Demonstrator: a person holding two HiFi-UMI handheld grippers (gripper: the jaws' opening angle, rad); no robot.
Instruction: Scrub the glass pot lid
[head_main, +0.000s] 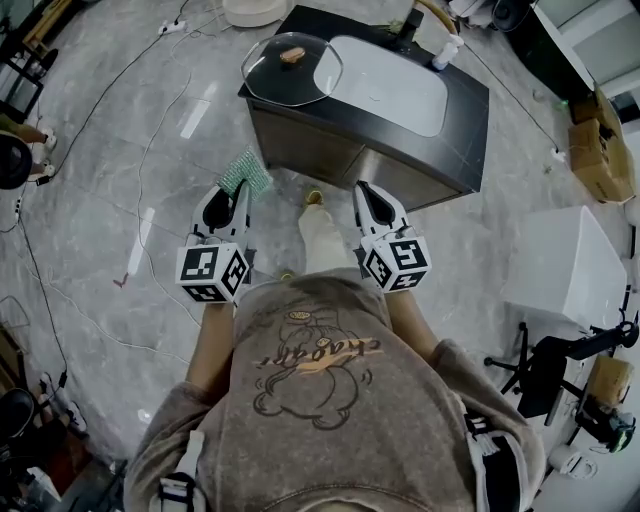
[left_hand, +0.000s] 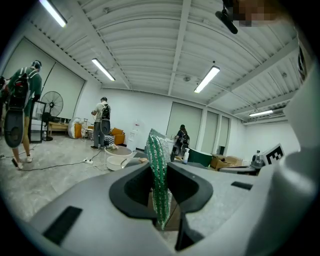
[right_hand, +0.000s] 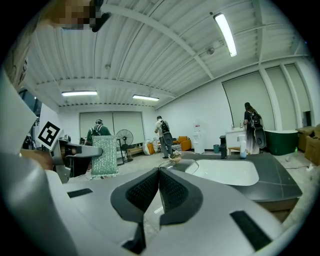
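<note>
The glass pot lid (head_main: 291, 68) with a brown knob lies on the left end of the dark counter (head_main: 470, 120), beside the white sink basin (head_main: 385, 85). My left gripper (head_main: 234, 190) is shut on a green glittery scrub sponge (head_main: 246, 172), held in the air before the counter's front, short of the lid. In the left gripper view the sponge (left_hand: 159, 175) stands edge-on between the jaws. My right gripper (head_main: 366, 193) is shut and empty, level with the left one. From the right gripper view the lid (right_hand: 172, 159) and basin (right_hand: 225, 171) lie ahead of the right gripper (right_hand: 159, 172).
A white bottle (head_main: 447, 52) stands at the counter's back right by the faucet. A white cabinet (head_main: 565, 268) and cardboard boxes (head_main: 600, 150) stand to the right. Cables run over the grey floor on the left. Several people stand far off in the room.
</note>
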